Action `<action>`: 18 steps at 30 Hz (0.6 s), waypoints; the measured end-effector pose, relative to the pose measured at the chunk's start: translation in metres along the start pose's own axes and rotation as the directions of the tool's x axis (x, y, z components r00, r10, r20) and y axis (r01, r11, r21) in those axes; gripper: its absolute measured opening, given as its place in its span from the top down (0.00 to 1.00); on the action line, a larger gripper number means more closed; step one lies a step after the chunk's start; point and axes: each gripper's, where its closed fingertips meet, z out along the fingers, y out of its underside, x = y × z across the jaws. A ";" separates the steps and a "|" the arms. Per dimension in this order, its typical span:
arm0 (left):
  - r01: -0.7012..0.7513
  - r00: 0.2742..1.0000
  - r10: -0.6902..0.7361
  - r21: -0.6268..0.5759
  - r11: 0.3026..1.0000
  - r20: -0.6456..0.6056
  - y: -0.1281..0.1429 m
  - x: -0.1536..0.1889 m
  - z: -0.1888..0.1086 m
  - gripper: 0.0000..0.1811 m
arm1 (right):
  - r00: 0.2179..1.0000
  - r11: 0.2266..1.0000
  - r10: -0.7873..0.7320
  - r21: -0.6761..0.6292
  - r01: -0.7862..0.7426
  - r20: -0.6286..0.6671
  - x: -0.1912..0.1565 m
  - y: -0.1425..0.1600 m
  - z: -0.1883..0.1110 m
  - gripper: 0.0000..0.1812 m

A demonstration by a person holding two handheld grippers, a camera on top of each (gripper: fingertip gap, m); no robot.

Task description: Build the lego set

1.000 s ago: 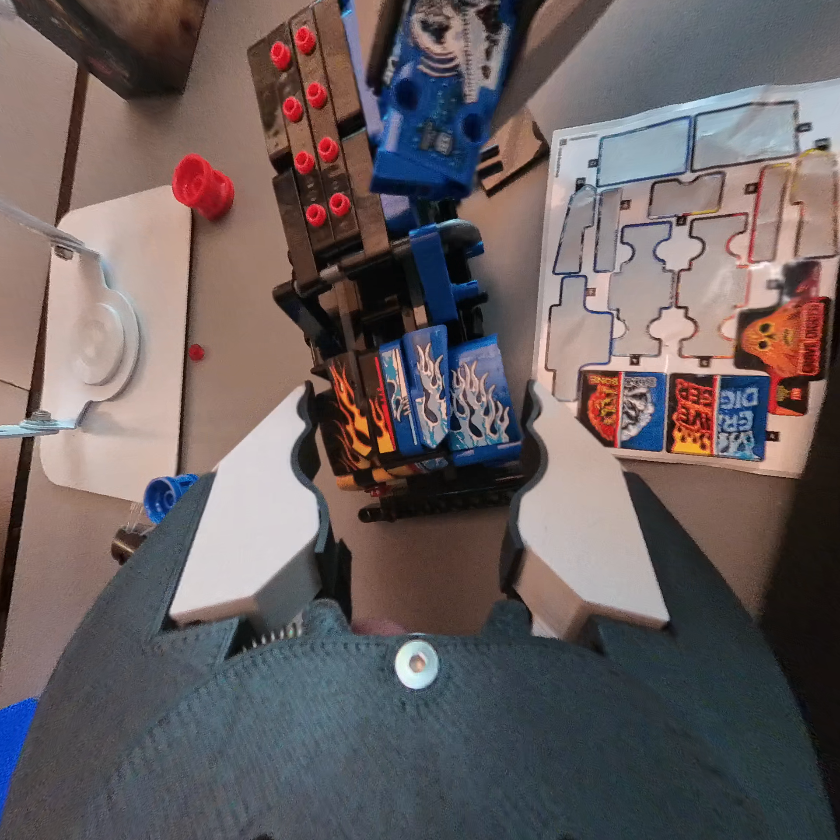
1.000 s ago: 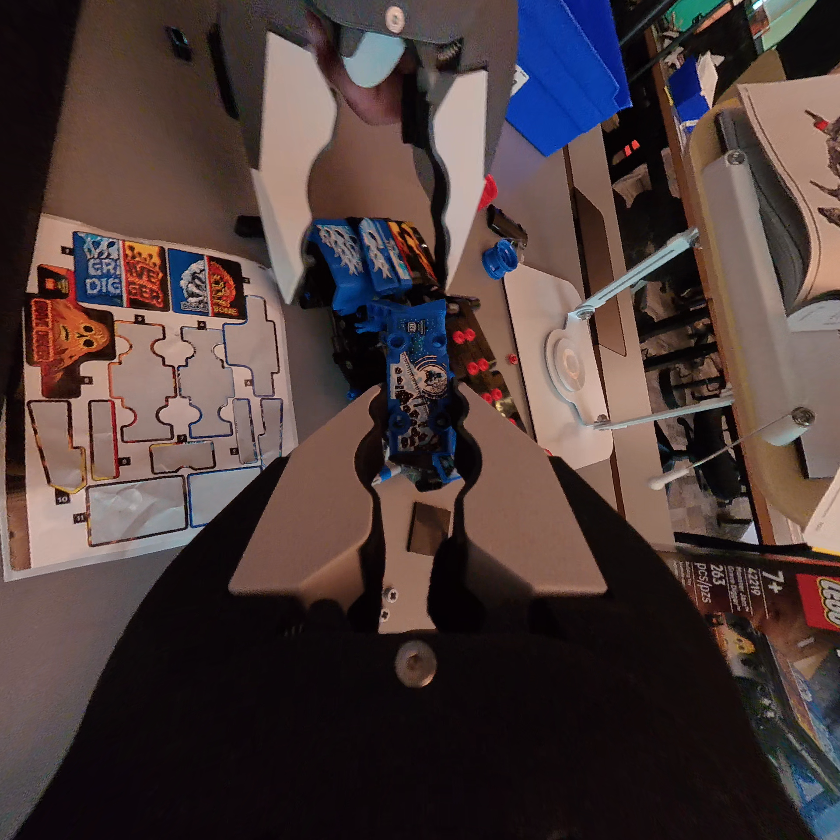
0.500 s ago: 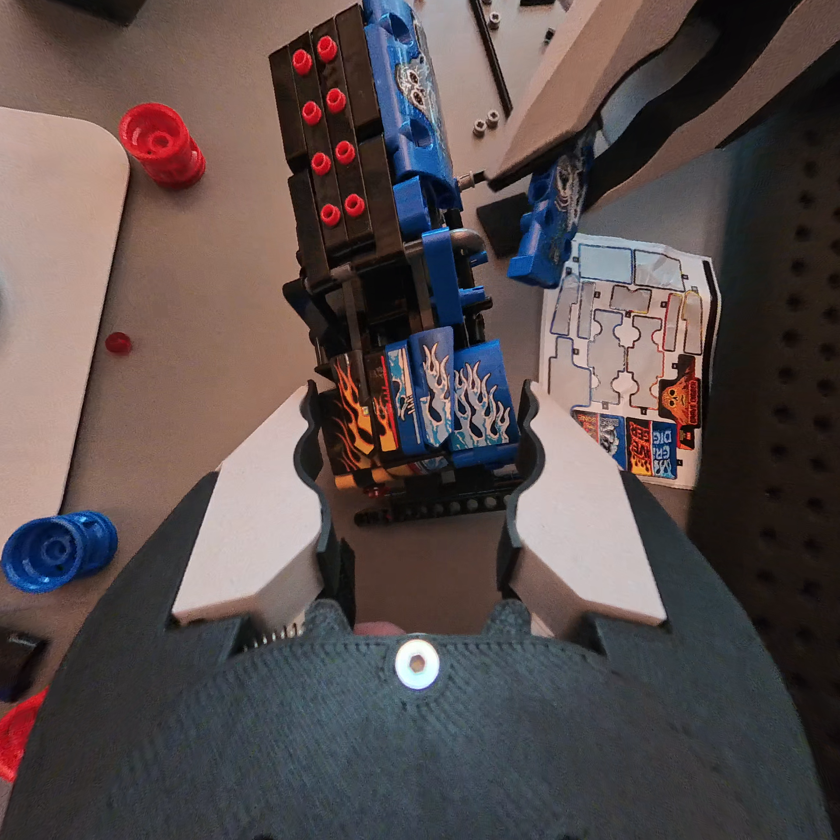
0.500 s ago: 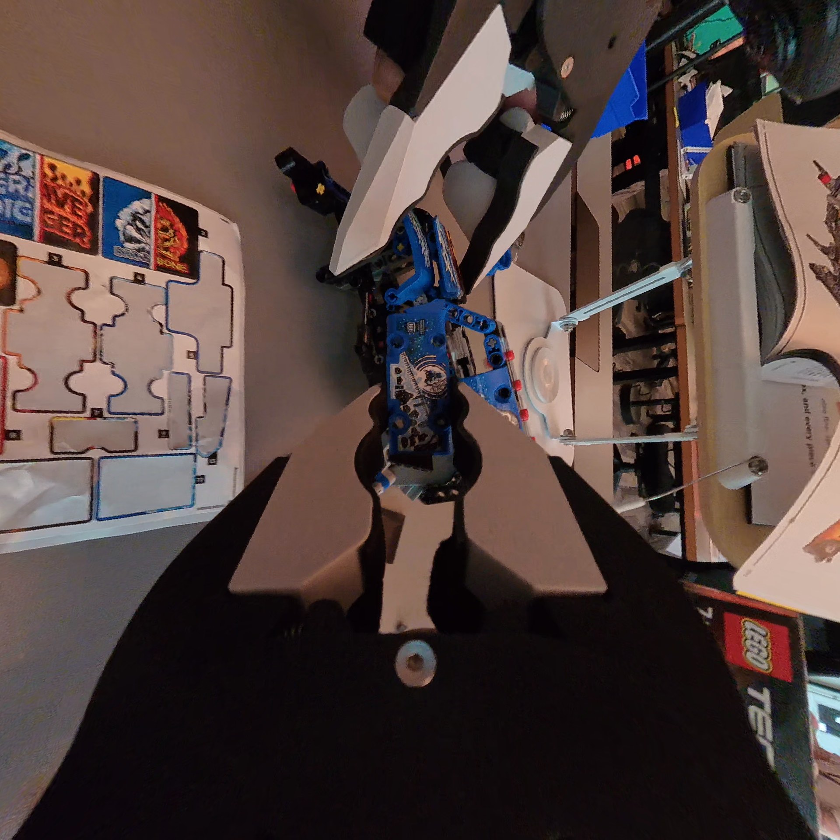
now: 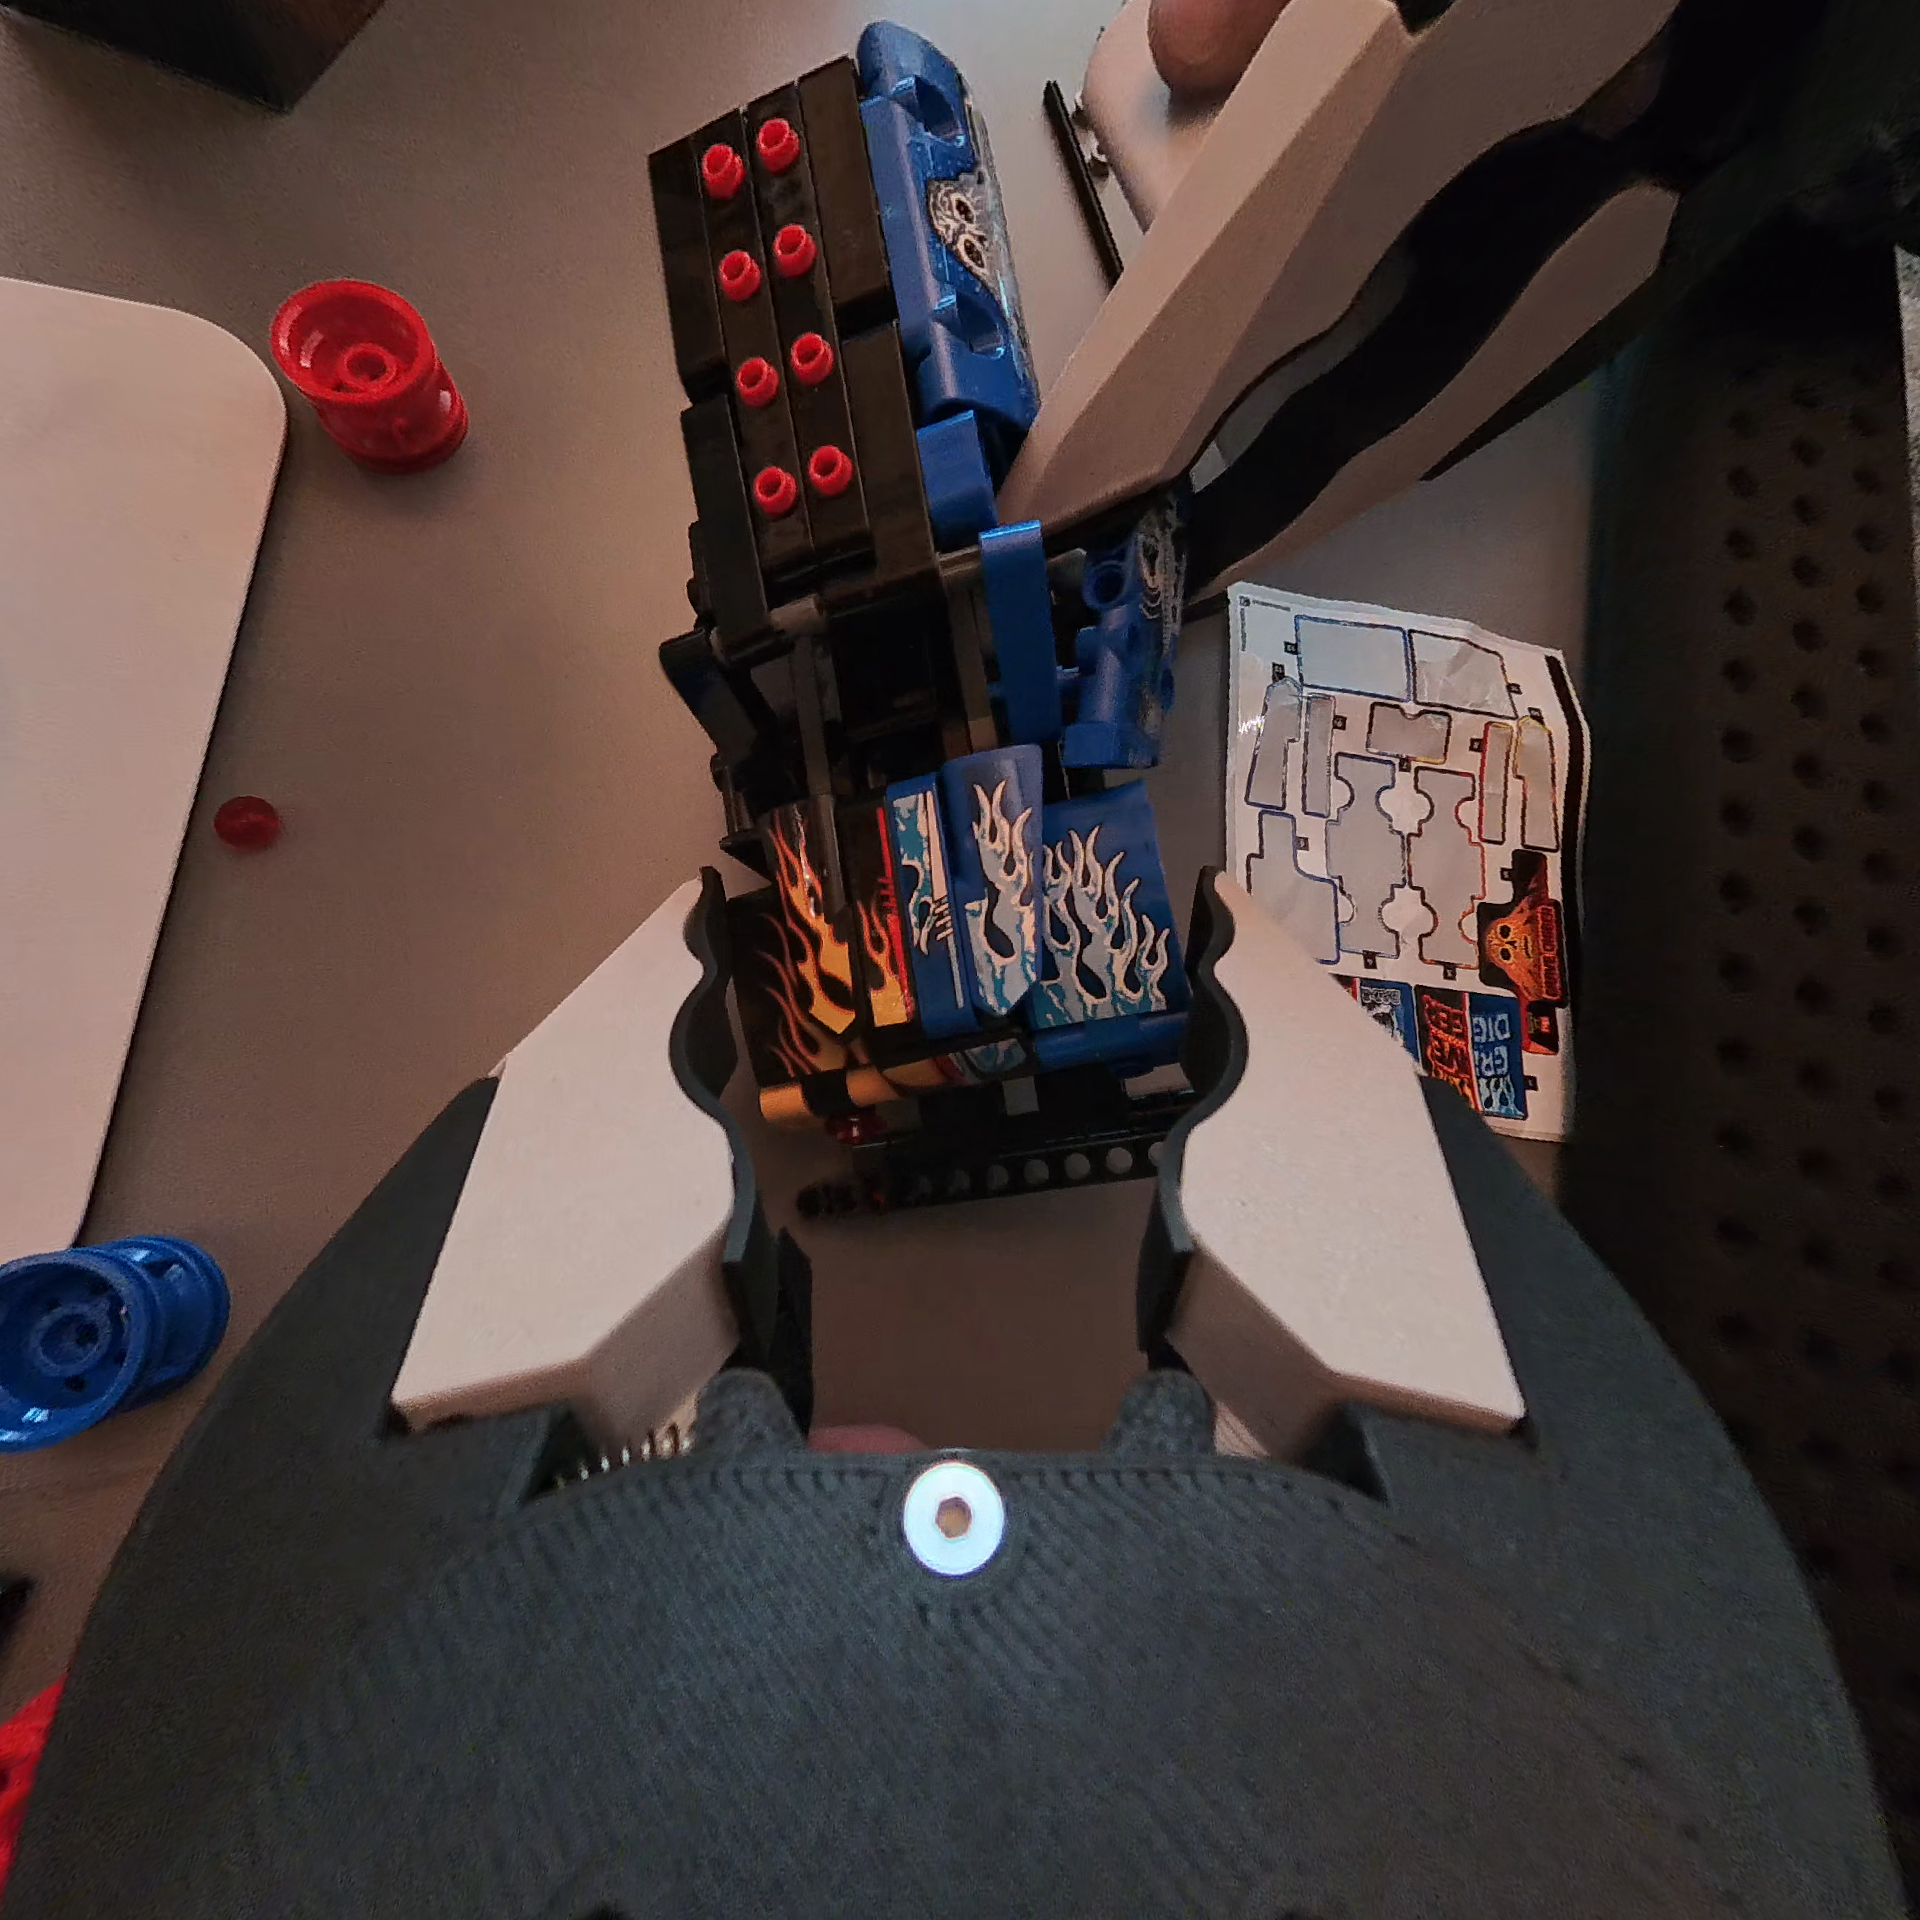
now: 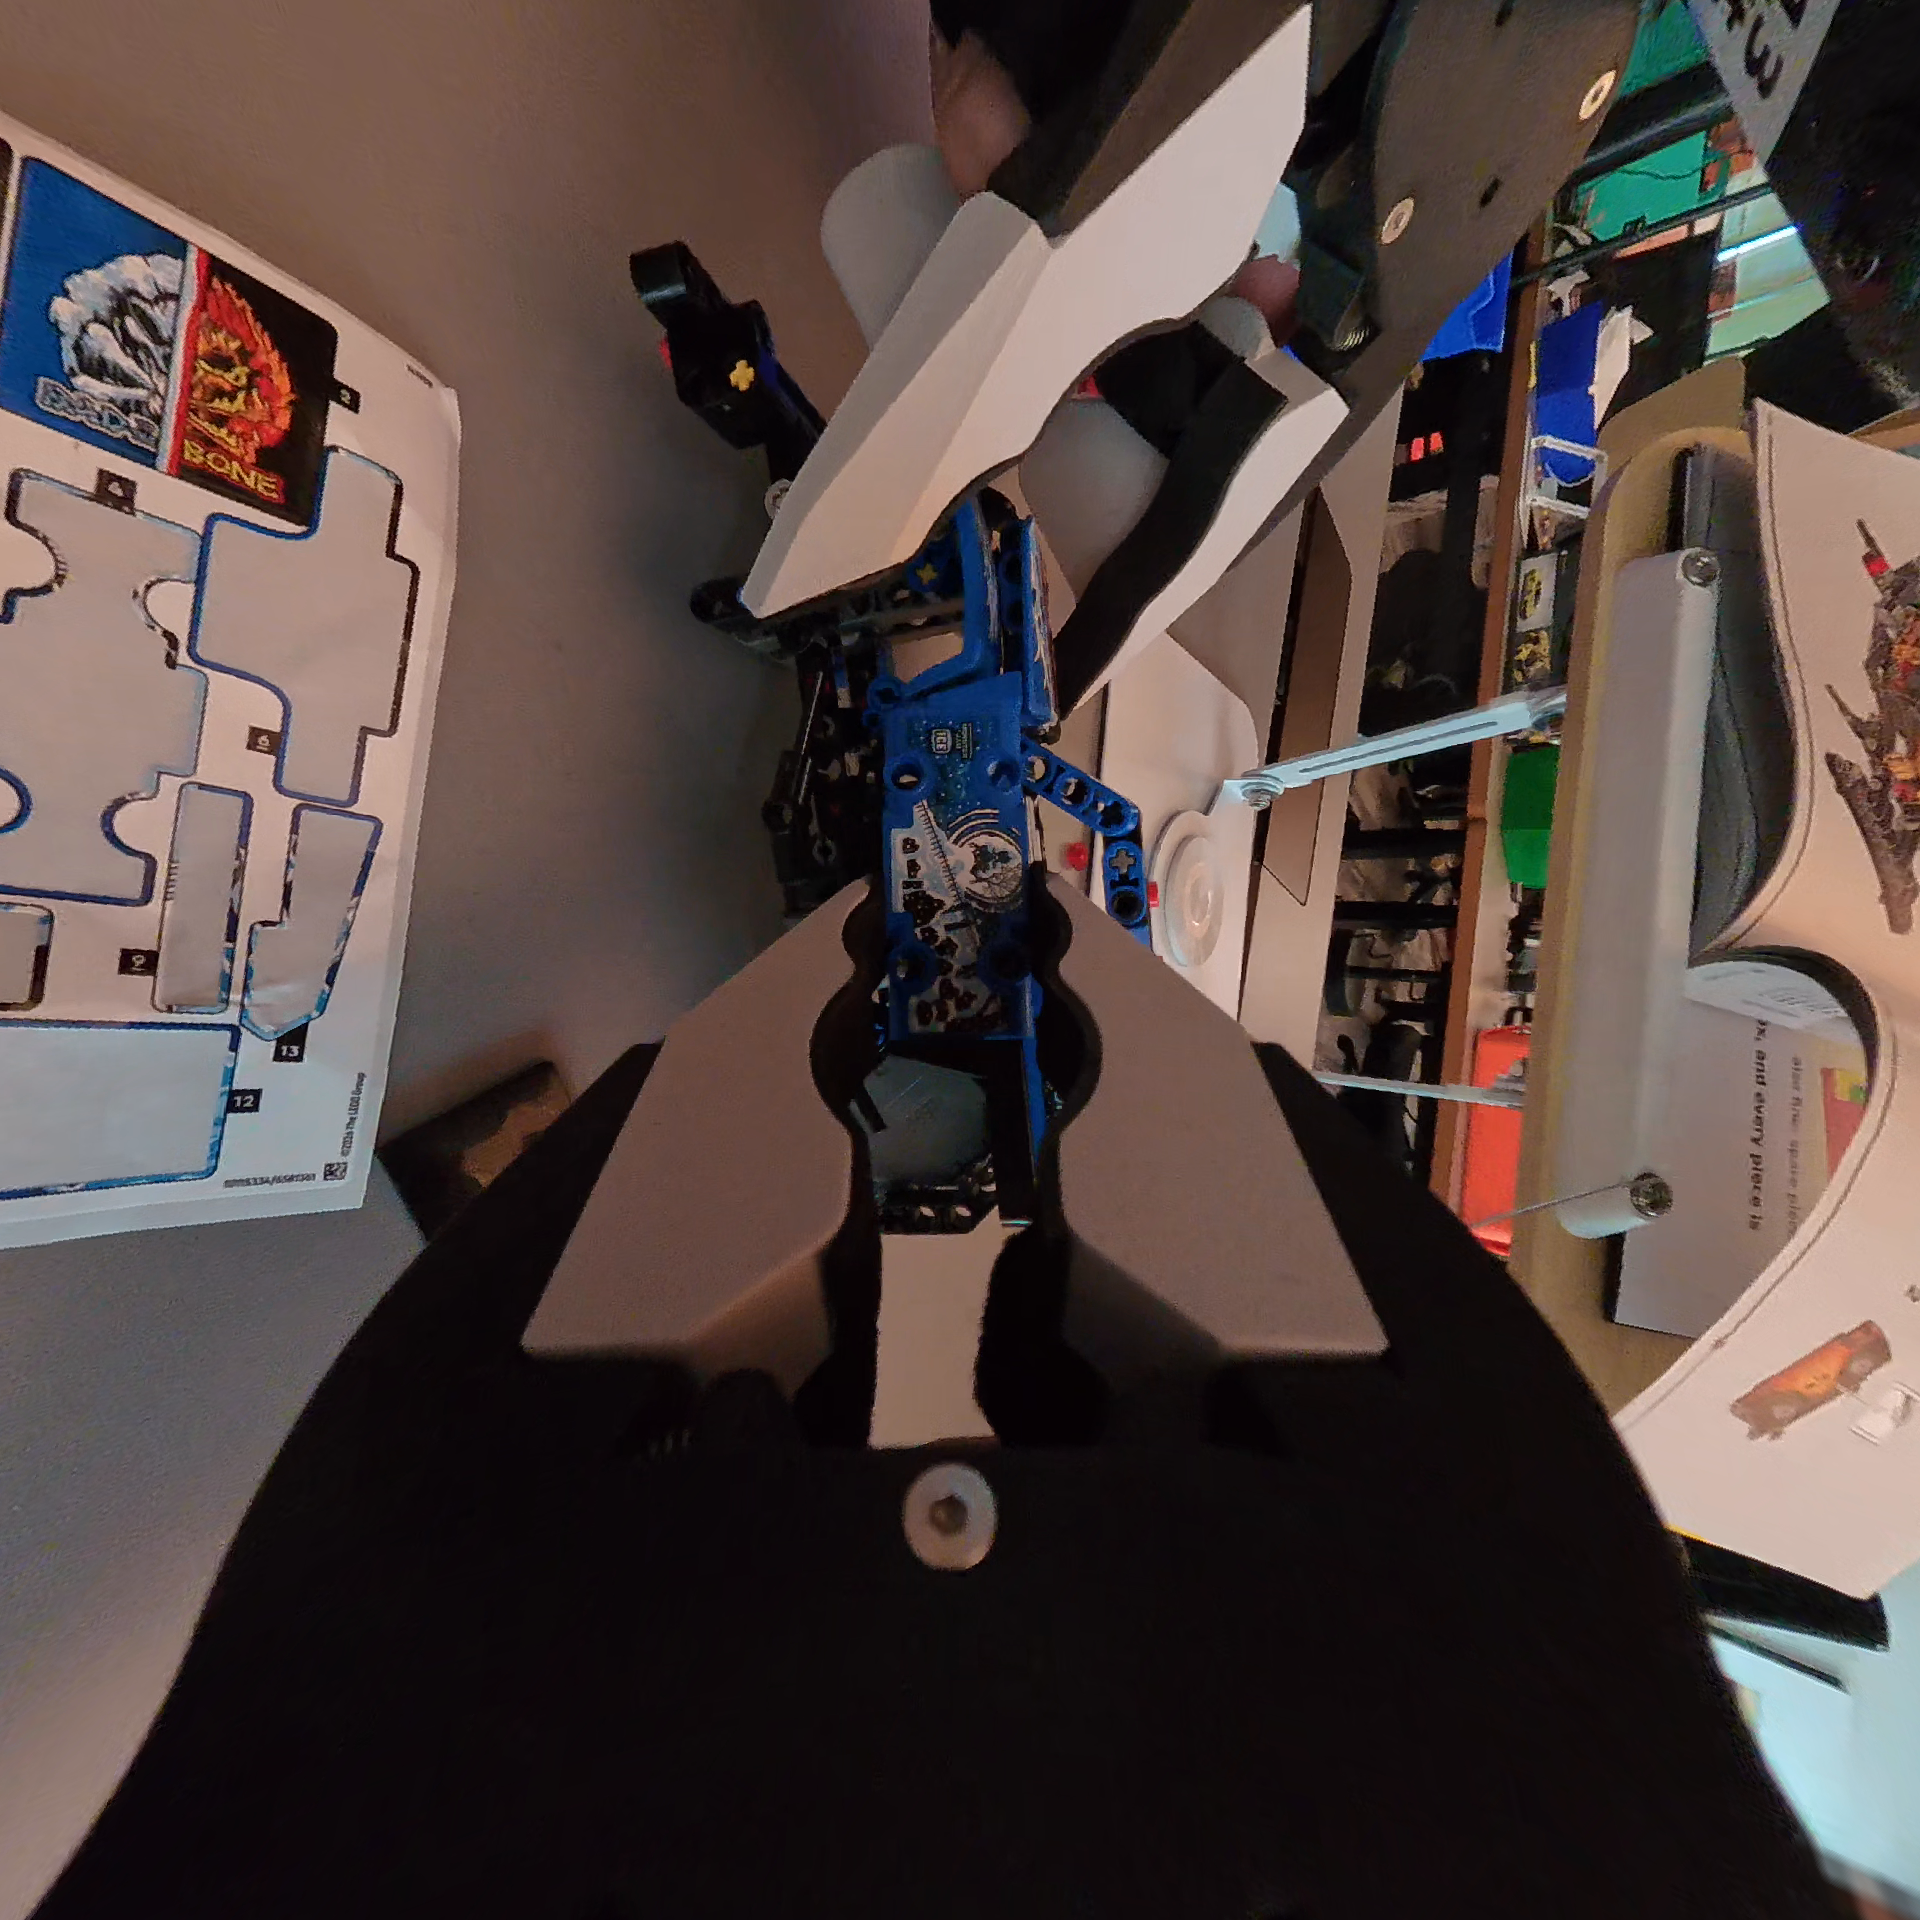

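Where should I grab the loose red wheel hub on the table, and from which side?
Grip the red wheel hub across its barrel, between the two flanged rims, coming straight down from above. It lies tipped with one open face toward the left wrist camera, so its curved sides are exposed, and the table around it is bare. Probably avoid pinching the rims end to end; jaws could slip off them.

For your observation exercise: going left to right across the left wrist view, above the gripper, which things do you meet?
White board → red wheel hub → lego truck → sticker sheet → black perforated panel.
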 end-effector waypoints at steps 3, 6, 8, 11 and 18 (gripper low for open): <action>-0.004 1.000 0.004 0.003 1.000 -0.010 0.000 0.001 0.000 0.52 | 0.999 0.999 -0.033 -0.007 0.033 -0.008 -0.002 -0.001 0.001 0.87; 0.004 1.000 -0.004 0.005 1.000 -0.014 0.000 0.000 0.000 0.52 | 0.999 0.999 -0.034 -0.007 0.033 -0.019 0.000 -0.001 0.001 0.87; 0.012 1.000 -0.012 0.011 1.000 -0.025 -0.001 0.000 0.000 0.52 | 1.000 1.000 -0.006 0.022 0.006 -0.002 0.001 -0.005 -0.003 0.87; 0.026 0.999 -0.025 0.024 0.999 -0.041 -0.002 -0.001 -0.001 0.52 | 1.000 1.000 0.000 0.011 0.000 0.017 0.002 -0.003 -0.006 0.87; 0.030 0.998 -0.028 0.029 0.999 -0.051 -0.003 0.000 0.000 0.52 | 0.999 1.000 -0.015 -0.010 0.016 0.033 -0.001 0.001 -0.001 0.87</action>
